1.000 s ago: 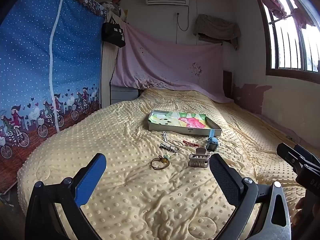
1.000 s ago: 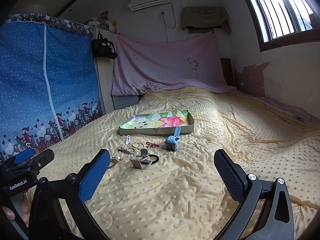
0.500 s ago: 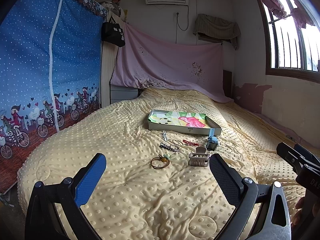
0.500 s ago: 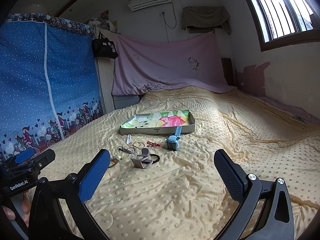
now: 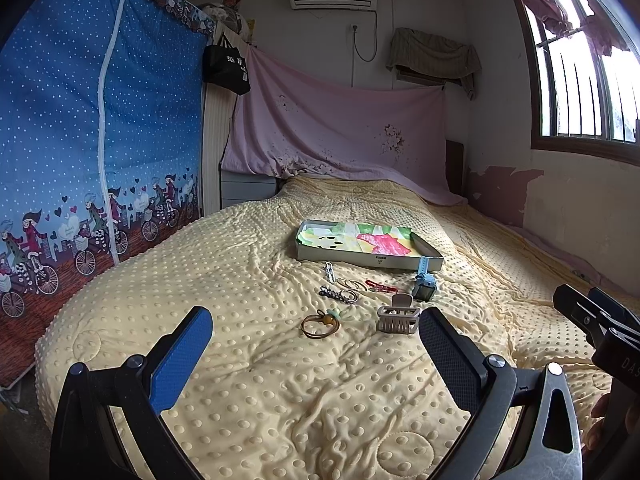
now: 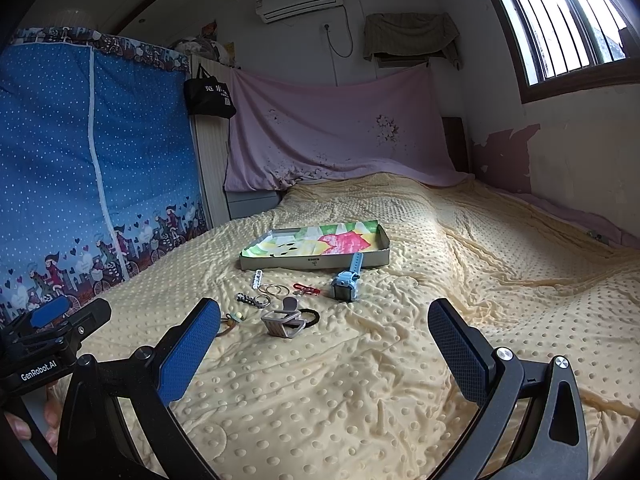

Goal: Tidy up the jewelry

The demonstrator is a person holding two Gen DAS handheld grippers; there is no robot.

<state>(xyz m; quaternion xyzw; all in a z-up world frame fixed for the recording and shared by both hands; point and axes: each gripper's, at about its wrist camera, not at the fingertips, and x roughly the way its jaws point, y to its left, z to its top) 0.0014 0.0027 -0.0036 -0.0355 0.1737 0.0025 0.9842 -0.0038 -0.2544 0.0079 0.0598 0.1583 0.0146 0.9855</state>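
Observation:
A shallow box (image 5: 370,256) (image 6: 316,263) with a colourful lining lies on the yellow bedspread. In front of it lie a blue watch (image 5: 424,282) (image 6: 347,282), a beige claw clip (image 5: 399,317) (image 6: 284,320), a brown hair tie (image 5: 320,325), metal rings (image 5: 352,285) (image 6: 274,289), a red clip (image 5: 382,286) (image 6: 307,289), a white clip (image 5: 329,271) and a dark beaded clip (image 5: 332,293). My left gripper (image 5: 316,344) and right gripper (image 6: 324,338) are both open and empty, held above the bed short of the items.
A blue fabric wardrobe (image 5: 88,152) stands left of the bed. A pink sheet (image 5: 340,136) hangs at the headboard. A barred window (image 5: 580,80) is on the right wall. The right gripper shows at the left view's right edge (image 5: 600,328).
Both views have edged very slightly; the items and both open grippers stay as they were.

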